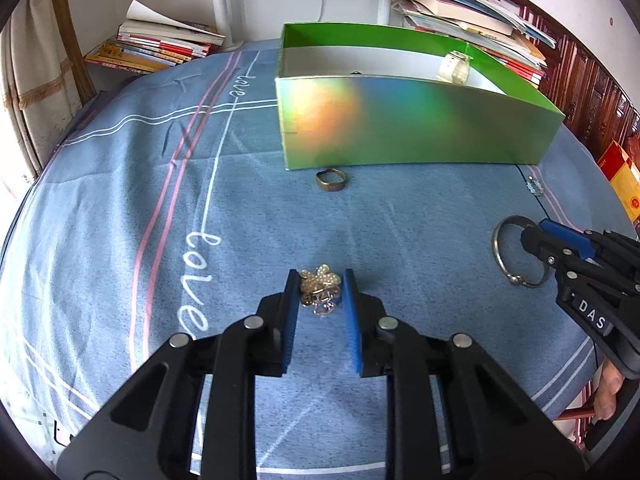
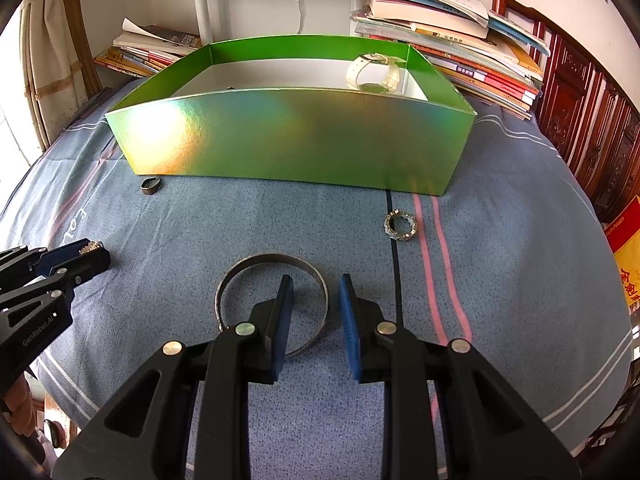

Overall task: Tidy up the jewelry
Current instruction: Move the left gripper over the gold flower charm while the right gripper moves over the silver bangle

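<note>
the left claw [image 1: 321,280] is pinched on a pearl brooch [image 1: 320,285] on the blue-clothed surface [image 1: 260,220]. the silver bangle [image 2: 272,300] is straddled by the right claw [image 2: 316,286], its rim clamped between the pads.

The box [image 2: 296,148] stood across my way ahead, its near wall rising between me and its open top. Bare cloth [image 1: 260,220] lay between my two grippers. A band [image 1: 331,179] lay just beside the box wall, a studded ring [image 2: 400,225] further right. Book stacks [image 2: 460,52] crowded behind the box.
</note>
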The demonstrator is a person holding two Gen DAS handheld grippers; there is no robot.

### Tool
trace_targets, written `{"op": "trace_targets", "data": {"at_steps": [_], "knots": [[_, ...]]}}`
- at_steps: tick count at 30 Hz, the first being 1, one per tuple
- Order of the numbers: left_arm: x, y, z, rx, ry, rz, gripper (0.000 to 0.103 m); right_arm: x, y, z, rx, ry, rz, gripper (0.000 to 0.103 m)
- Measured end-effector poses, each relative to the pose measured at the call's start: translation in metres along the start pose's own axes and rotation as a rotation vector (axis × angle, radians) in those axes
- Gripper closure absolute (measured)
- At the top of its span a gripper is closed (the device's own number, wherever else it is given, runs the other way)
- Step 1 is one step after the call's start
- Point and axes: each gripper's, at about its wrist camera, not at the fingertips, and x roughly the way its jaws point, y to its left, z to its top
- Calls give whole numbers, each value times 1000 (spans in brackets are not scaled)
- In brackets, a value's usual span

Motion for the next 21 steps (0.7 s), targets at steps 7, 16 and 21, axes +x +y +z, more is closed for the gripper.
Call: {"op": "trace_targets", "data": {"at_steps": [7, 16, 21], "knots": [[0, -8, -1, 19, -5, -25, 82, 1, 4, 1, -6, -2, -2, 78], [-1, -12, -2, 25, -9, -40, 75, 2, 7, 1, -14, -6, -1, 78], [-1, -14, -2, 31, -9, -36, 71, 1, 8, 0, -24, -5, 0, 78]]}}
